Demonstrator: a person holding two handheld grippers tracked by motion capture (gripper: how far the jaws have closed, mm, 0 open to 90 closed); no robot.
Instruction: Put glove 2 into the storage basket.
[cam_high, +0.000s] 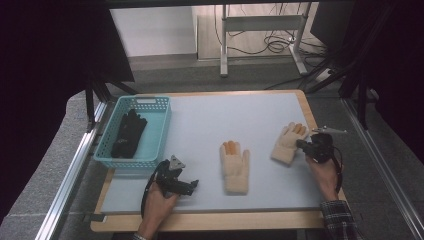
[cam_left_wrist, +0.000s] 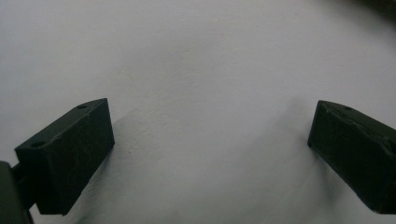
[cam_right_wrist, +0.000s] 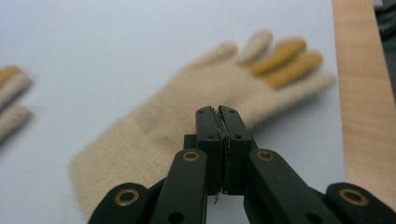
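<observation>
- Where the right tool (cam_right_wrist: 222, 112) points, a cream glove (cam_right_wrist: 187, 140) lies flat on the tabletop (cam_high: 200, 125), palm spread, two of its fingers mustard yellow; the knit looks soft and fuzzy, with no readable label or writing on it.
- That glove (cam_high: 288, 142) sits near the right edge of the tabletop, fingers pointing away from the person and slightly tilted.
- The right tool (cam_high: 302, 145) has its jaws clenched together with nothing between them, tips just above or against the glove's cuff side; I cannot tell which.
- A second cream glove (cam_high: 235, 165) with yellow fingertips lies near the middle, well apart from the first.
- The left tool (cam_high: 192, 184) rests low at the front left, its jaws released and spread wide (cam_left_wrist: 210, 154) over bare grey surface.
- A teal basket (cam_high: 155, 135) stands at the left, holding a black glove (cam_high: 128, 134).
</observation>
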